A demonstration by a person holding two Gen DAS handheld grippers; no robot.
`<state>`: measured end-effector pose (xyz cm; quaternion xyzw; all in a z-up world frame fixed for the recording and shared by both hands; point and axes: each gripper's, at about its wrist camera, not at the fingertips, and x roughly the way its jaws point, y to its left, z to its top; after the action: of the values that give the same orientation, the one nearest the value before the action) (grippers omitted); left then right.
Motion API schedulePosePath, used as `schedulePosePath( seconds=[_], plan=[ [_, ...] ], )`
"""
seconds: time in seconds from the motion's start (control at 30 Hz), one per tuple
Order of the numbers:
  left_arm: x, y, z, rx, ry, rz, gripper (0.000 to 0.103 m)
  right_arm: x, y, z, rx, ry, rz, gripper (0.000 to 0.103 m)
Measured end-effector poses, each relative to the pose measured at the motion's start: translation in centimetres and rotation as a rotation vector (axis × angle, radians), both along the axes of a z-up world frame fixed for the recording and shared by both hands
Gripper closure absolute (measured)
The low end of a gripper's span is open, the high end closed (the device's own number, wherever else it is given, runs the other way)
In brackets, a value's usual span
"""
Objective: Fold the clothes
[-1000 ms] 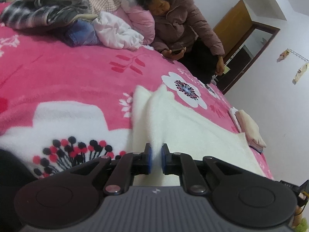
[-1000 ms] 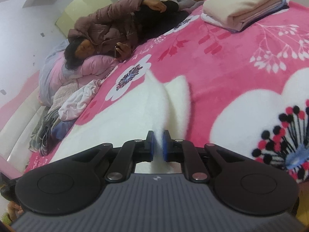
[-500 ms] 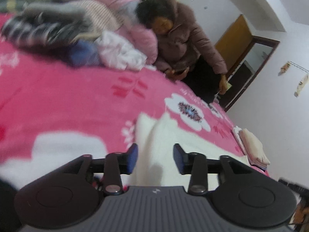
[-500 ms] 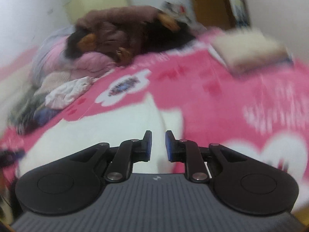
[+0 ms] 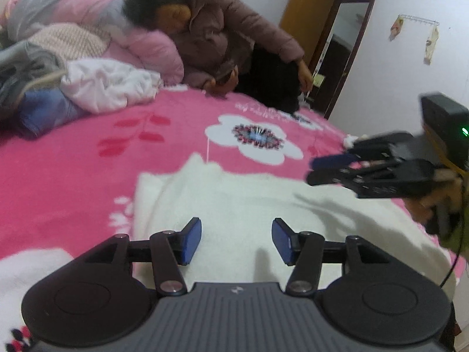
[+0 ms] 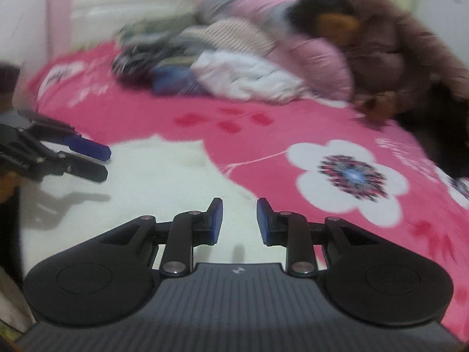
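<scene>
Directly below left gripper (image 5: 236, 242), white garment (image 5: 249, 202)

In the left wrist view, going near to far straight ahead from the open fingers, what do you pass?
left gripper → white fleece garment → pink floral blanket → person in the brown padded coat

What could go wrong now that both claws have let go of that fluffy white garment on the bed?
The white garment lies bunched, one flap doubled over at its far edge, so the fold may end up uneven. The left claw and right claw hover open close above it, and a finger could snag the fleece and drag it askew. The unfolded pile sits close behind on the pink blanket; a wide sweep might catch it.
</scene>
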<state>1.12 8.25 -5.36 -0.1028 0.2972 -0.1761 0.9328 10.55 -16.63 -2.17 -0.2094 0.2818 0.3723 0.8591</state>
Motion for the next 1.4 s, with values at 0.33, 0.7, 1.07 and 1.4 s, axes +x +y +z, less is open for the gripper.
schedulePosePath(
  seconds=[0.33, 0.7, 1.07, 1.4],
  plan=[
    [-0.1, -0.1, -1.3, 0.038, -0.037, -0.006, 0.048, 3.2, 4.1, -3.0, -0.167, 0.079, 0.184, 0.080],
    [0.0, -0.3, -1.6, 0.050, -0.058, -0.011, 0.046, 5.5, 5.7, -4.2, -0.213, 0.204, 0.216, 0.081],
    [0.2, 0.2, -0.8, 0.014, -0.036, 0.029, 0.046, 0.0, 8.1, -3.8, -0.402, -0.171, 0.208, 0.101],
    [0.4, -0.8, -0.8, 0.137, -0.075, 0.068, 0.046, -0.8, 9.6, -5.8, -0.503, -0.392, 0.162, 0.101]
  ],
)
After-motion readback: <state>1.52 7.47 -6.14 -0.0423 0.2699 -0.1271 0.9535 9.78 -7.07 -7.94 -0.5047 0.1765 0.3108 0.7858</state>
